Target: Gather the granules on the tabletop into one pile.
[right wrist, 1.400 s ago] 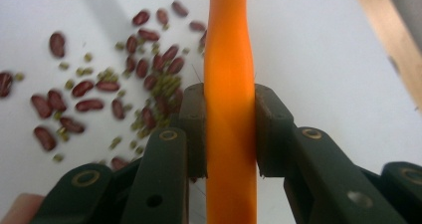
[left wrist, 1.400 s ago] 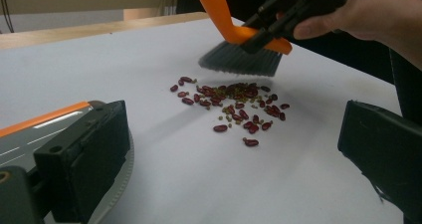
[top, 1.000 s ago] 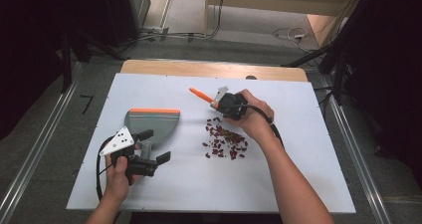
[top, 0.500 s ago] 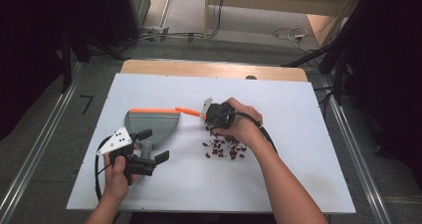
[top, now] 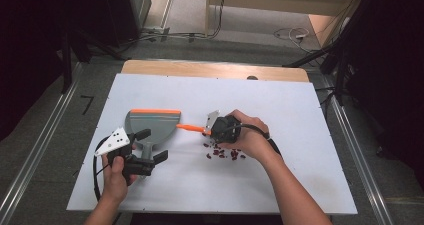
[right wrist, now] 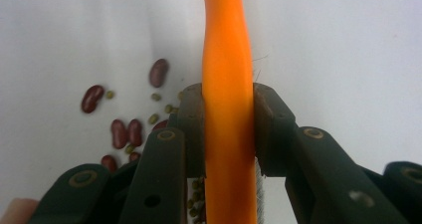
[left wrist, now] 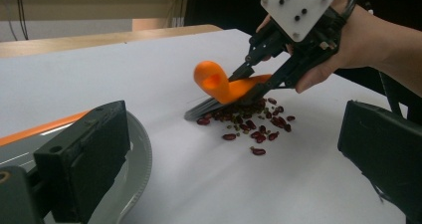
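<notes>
Right tool [top: 216, 128] sits just right of center in the high view, and its jaws are pinching the orange handle of a little brush [left wrist: 226, 87]. The right gripper view shows it well: the handle runs straight up the middle of the frame with a black jaw pressed on each side. In the left gripper view the brush is center frame, bristles down on the white surface [top: 300, 115] at the left edge of the beans [left wrist: 251, 124].

The beans are a small scatter of dark red ones (a few tiny green ones mixed in, visible at the left of the right gripper view), lying just under the right hand [top: 247, 137] in the high view.

Left tool [top: 150, 147] is at the lower left of the high view, jaws spread wide with nothing between them. The grey dustpan [top: 152, 124] with its orange lip lies flat just above that tool, left of center, and the brush handle tip nearly reaches its right edge.
</notes>
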The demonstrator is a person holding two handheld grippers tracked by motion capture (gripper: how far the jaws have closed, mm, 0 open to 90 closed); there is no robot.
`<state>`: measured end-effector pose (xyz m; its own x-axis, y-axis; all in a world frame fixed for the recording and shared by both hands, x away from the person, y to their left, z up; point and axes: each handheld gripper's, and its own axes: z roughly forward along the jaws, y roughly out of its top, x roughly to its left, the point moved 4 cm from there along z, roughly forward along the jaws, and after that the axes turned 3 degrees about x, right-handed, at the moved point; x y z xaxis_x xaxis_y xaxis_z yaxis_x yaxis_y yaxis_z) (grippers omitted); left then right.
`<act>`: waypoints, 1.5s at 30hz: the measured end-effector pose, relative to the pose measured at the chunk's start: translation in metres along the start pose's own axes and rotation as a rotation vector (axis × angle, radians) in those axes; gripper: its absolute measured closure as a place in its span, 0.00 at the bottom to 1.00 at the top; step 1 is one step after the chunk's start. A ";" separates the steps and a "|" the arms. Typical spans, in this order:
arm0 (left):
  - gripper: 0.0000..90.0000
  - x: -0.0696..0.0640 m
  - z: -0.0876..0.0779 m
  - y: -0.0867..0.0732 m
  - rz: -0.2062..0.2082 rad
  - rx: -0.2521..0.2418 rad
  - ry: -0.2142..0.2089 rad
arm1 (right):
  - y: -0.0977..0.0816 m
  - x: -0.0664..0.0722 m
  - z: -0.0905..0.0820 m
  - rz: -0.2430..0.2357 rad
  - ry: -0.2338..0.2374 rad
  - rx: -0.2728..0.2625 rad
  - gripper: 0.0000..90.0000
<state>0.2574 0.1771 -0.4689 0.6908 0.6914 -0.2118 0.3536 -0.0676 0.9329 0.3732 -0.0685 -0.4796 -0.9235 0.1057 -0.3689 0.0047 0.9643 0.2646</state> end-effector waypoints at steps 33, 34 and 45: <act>0.01 0.002 -0.002 0.001 0.000 -0.004 0.018 | 0.016 -0.003 -0.053 0.426 0.179 -0.133 0.77; 0.01 0.003 -0.002 0.001 -0.001 -0.004 0.018 | 0.017 -0.002 -0.052 0.449 0.205 -0.135 0.77; 0.01 0.001 0.001 0.000 0.005 0.007 0.011 | 0.028 0.005 -0.032 0.622 0.378 -0.153 0.77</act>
<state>0.2581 0.1771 -0.4693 0.6855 0.6990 -0.2038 0.3545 -0.0759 0.9320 0.3564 -0.0485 -0.4455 -0.8372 0.5032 0.2143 0.5413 0.7063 0.4561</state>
